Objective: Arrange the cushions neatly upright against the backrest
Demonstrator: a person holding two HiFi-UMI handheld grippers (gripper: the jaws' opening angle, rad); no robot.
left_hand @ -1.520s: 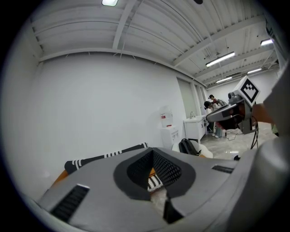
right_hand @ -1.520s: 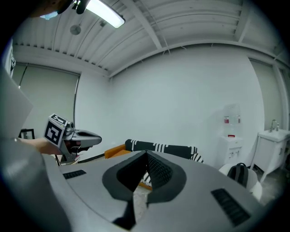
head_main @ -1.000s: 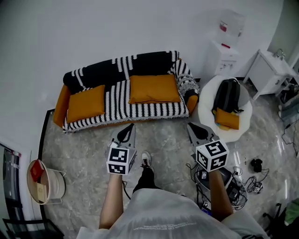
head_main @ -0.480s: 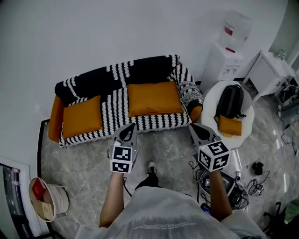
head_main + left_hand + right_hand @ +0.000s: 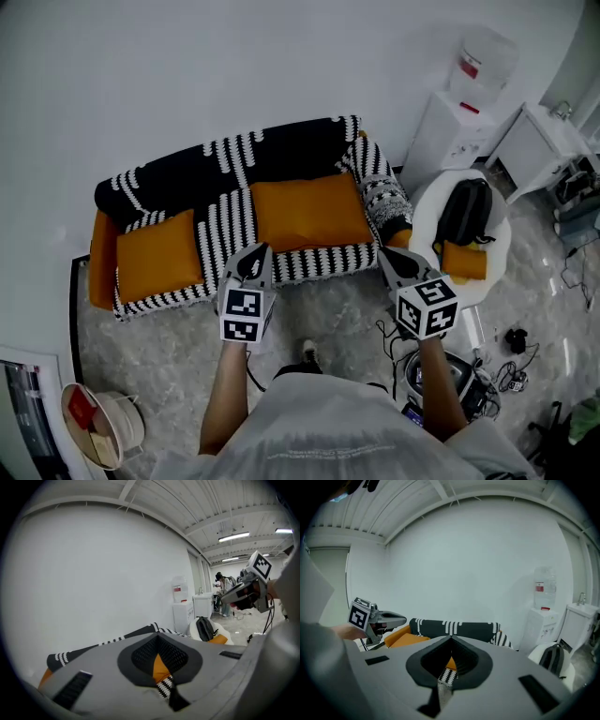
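I hold the left gripper (image 5: 255,261) and right gripper (image 5: 394,262) closed and empty just short of the sofa (image 5: 216,169), whose two orange cushions (image 5: 157,256) (image 5: 309,213) lie flat on its seat, awaiting propping against its backrest.

Floor (image 5: 169,337) lies open along the sofa's (image 5: 206,173) front edge; seat shows free between the two cushions (image 5: 157,255); a chair (image 5: 424,202) with backpack (image 5: 466,211) crowds the right end

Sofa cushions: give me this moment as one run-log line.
left gripper: shut, empty | right gripper: shut, empty | left cushion, middle cushion: flat on sofa, untouched
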